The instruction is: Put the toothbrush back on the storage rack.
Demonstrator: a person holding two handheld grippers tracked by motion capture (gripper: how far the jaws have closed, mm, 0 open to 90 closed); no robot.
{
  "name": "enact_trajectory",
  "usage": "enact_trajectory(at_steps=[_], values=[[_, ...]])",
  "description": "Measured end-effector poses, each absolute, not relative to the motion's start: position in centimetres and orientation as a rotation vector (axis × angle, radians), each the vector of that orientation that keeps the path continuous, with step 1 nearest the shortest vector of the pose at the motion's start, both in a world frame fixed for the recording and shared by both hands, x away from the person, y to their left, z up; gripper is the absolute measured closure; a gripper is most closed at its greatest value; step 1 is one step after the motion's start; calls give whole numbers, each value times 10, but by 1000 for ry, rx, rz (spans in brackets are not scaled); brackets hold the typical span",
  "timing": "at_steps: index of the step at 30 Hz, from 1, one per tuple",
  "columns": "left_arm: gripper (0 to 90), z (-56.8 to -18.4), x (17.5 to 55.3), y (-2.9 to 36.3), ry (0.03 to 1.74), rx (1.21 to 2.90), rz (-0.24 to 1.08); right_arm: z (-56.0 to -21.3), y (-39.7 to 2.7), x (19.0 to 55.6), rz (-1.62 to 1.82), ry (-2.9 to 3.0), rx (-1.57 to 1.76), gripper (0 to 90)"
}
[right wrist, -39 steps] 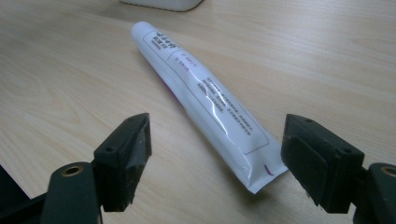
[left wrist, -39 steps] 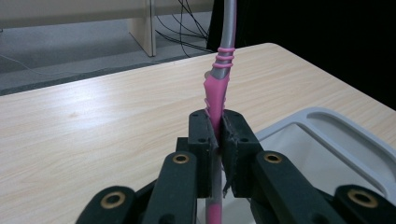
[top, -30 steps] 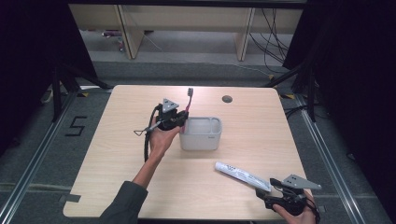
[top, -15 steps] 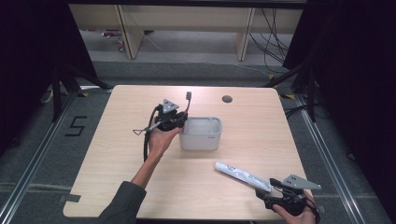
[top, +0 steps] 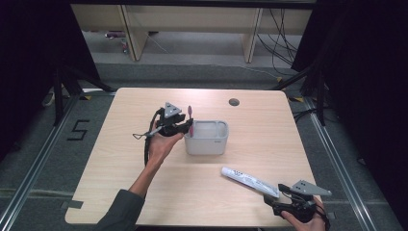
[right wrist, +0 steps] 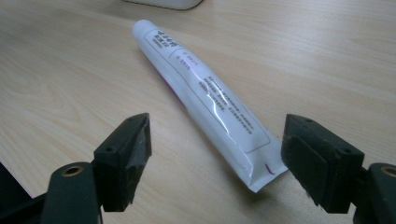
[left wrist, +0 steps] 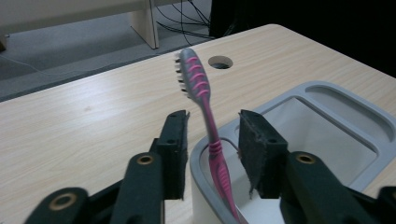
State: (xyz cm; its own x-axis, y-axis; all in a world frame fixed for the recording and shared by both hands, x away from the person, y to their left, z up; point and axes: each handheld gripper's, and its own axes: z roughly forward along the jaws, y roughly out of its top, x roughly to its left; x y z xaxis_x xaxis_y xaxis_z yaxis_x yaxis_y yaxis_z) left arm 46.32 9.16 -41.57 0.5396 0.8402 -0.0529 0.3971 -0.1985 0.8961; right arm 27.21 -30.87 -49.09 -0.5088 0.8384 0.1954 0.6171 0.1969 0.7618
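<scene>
The left tongs (top: 185,126) sit at the left rim of a pale grey plastic holder with two open compartments (top: 207,144) that stands mid-table. The hand (top: 161,144) beneath them is raised off the light wooden table (top: 120,159), with the forearm stretched up from the near edge and the wrist bent so the tongs point level toward the holder. In the left gripper view their jaws have just been opening and now stand partly apart (left wrist: 212,140). A pink and grey plastic toothbrush (left wrist: 205,107) stands between the jaws, its handle down inside the holder's nearest compartment (left wrist: 299,135) and its bristled head leaning up and away beyond the jaw tips. Neither pad presses on the brush; there is a gap on each side of it.

The right tongs (top: 279,192) rest low at the near right corner of the table. The right hand (top: 305,217) grips them from below and behind, and the grey three-cornered plate faces up. Their jaws are spread wide (right wrist: 215,149) and hold nothing. A white plastic toothpaste tube with small printed text (right wrist: 210,102) lies flat on the table. Its crimped flat end lies just ahead of the gap between the jaws, closer to the right-hand jaw, and its body runs away from the tongs toward the holder.
</scene>
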Motion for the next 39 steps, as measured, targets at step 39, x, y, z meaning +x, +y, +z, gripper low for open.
enact_trajectory(at_steps=[39], values=[[330, -414, 399, 142, 1012, 1853, 449, -491, -313, 274, 1184, 2191, 1316, 253]])
